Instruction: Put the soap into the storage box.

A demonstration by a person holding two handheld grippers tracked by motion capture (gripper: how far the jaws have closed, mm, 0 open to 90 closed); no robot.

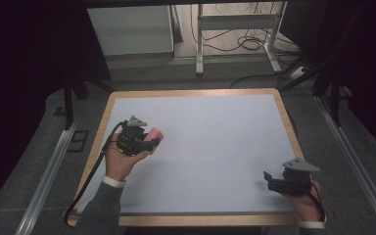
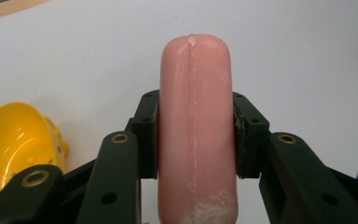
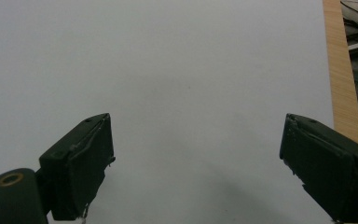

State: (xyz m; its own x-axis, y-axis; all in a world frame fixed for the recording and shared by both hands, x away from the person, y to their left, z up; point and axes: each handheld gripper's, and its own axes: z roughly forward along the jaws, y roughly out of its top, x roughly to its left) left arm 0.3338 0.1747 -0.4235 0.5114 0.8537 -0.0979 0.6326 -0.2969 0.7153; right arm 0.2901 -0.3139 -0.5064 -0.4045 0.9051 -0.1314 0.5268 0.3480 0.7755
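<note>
A pink, sausage-shaped cylinder (image 2: 196, 140) with a seam along its length stands between the jaws of my left gripper (image 2: 196, 108), whose pads press on its two sides. From above, the left gripper (image 1: 152, 140) hovers over the left part of the white table with the pink cylinder (image 1: 155, 133) sticking out to the right. My right gripper (image 1: 268, 179) rests near the table's front right corner, pointing left. Along its own jaws, the right gripper (image 3: 196, 126) stands wide open with only bare tabletop between the fingers.
A glossy yellow plastic object (image 2: 14, 149) lies on the table just left of the left gripper's jaws. The white tabletop (image 1: 215, 132) has a wooden rim (image 3: 342, 70). Desk legs and cables sit on the floor beyond the far edge.
</note>
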